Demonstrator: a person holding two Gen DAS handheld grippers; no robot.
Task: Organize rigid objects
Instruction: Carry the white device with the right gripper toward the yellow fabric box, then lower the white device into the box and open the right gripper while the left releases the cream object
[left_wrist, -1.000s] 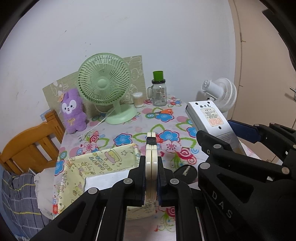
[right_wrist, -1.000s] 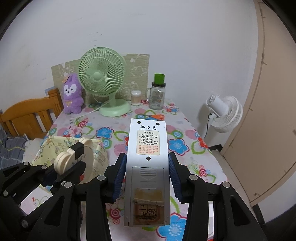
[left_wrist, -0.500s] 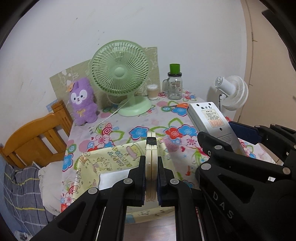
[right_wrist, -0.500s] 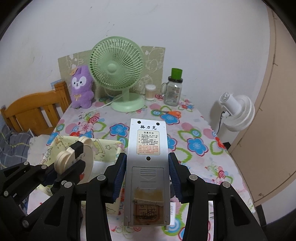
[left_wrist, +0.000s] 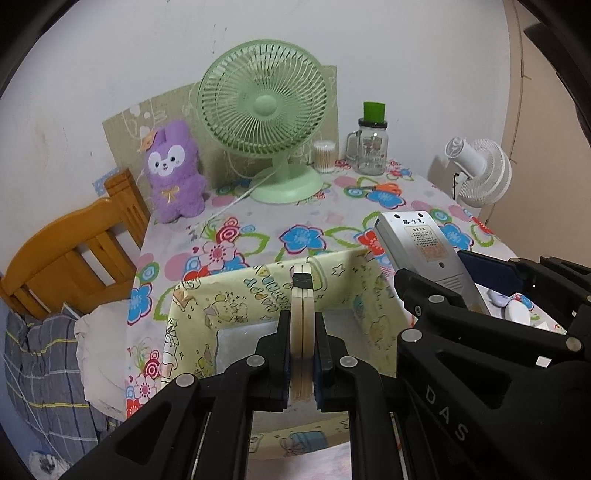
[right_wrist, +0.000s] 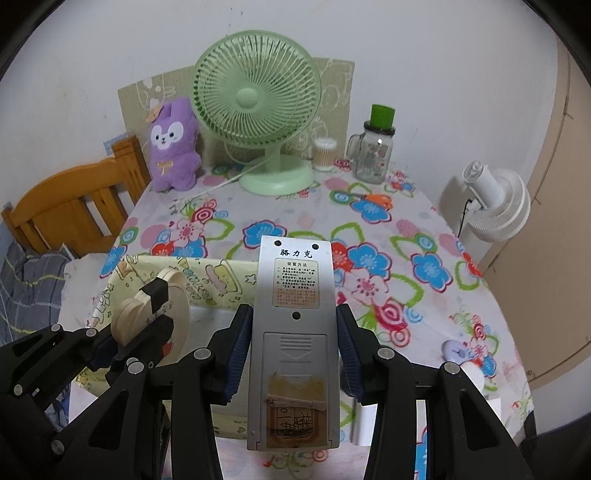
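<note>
A cream disc (left_wrist: 302, 332) is clamped by the left gripper (left_wrist: 302, 354) above the yellow box (left_wrist: 192, 317), seemingly empty; a grey remote (right_wrist: 293, 332) is clamped by the right gripper (right_wrist: 293, 354).

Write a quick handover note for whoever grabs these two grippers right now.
Left gripper: shut on a cream disc held edge-on, over the yellow box.
Right gripper: shut on a grey remote, back side up, beside the box's right wall.
On the table: the open box at the near left; two small white and lilac items at the near right.
Done: both items picked up.
Left: likely drop the disc and remote into the box, then see to the small items.
</note>
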